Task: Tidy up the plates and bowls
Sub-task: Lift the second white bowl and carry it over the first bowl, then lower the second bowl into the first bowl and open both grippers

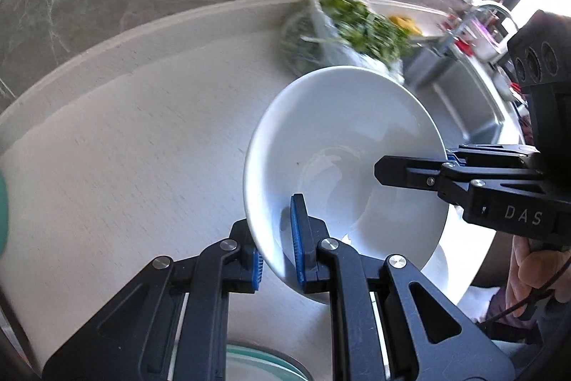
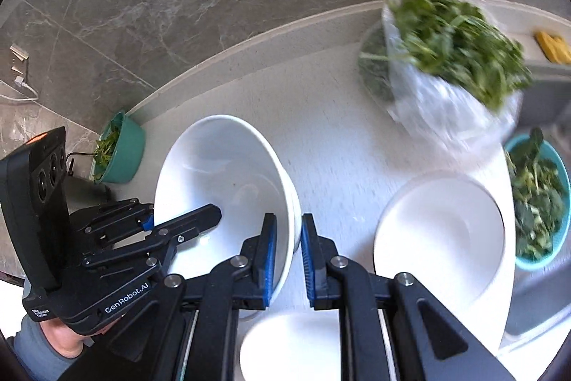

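The left tongs (image 1: 280, 240) are black, made of flat bars joined with round silver screws (image 1: 330, 242). Their fingers wear blue ribbed pads (image 1: 297, 240). The right tongs (image 2: 287, 252) look the same: black bars, silver screws, blue pads. Seen from the left, the right one has white letters "DAS" (image 1: 523, 216) on its side and a black box with three round holes (image 1: 535, 61). Seen from the right, the left one says "GenRobot.AI" (image 2: 126, 299). A grey sleeve (image 2: 34, 343) covers one wrist. A thin black cable (image 1: 517, 307) hangs by the other hand.

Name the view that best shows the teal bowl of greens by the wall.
The right wrist view: the teal bowl of greens shows whole, against the wall. The left wrist view catches only a blurred teal sliver at its left edge.
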Available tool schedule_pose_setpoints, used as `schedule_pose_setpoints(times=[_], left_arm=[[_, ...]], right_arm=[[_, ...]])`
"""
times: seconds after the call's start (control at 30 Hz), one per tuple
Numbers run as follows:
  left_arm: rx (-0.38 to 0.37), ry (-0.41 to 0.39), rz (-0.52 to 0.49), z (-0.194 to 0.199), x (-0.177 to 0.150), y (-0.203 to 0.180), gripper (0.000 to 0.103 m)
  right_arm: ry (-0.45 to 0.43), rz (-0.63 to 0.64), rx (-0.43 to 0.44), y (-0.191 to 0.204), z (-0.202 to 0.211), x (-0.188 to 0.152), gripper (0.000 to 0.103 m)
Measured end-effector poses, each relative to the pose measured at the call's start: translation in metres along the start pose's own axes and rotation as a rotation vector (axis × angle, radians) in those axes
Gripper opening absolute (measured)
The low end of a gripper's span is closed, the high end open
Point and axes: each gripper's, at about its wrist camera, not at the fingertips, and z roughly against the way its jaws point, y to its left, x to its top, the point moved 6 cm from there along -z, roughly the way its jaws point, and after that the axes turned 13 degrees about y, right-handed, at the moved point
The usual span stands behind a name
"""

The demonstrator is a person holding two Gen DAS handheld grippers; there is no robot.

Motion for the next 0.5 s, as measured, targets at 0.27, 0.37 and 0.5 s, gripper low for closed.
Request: schedule_pose_setpoints(times=[0.27, 0.37, 0.5], left_arm=[[-0.054, 0.054, -0.028, -0.010, -0.060, -0.050, 0.012], [-0.061, 0.083, -0.014, -0.020, -0.083, -0.065, 0.011], [-0.062, 0.121, 0.018, -0.034, -0.111, -0.084, 0.011]], right_arm=[[0.023, -0.050, 0.017, -0.016, 0.009, -0.063, 0.016], [0.054, -0.055, 0.033, -0.027, 0.008, -0.084, 0.016], [0.099, -0.055, 0.060, -0.048, 0.006, -0.117, 0.017]])
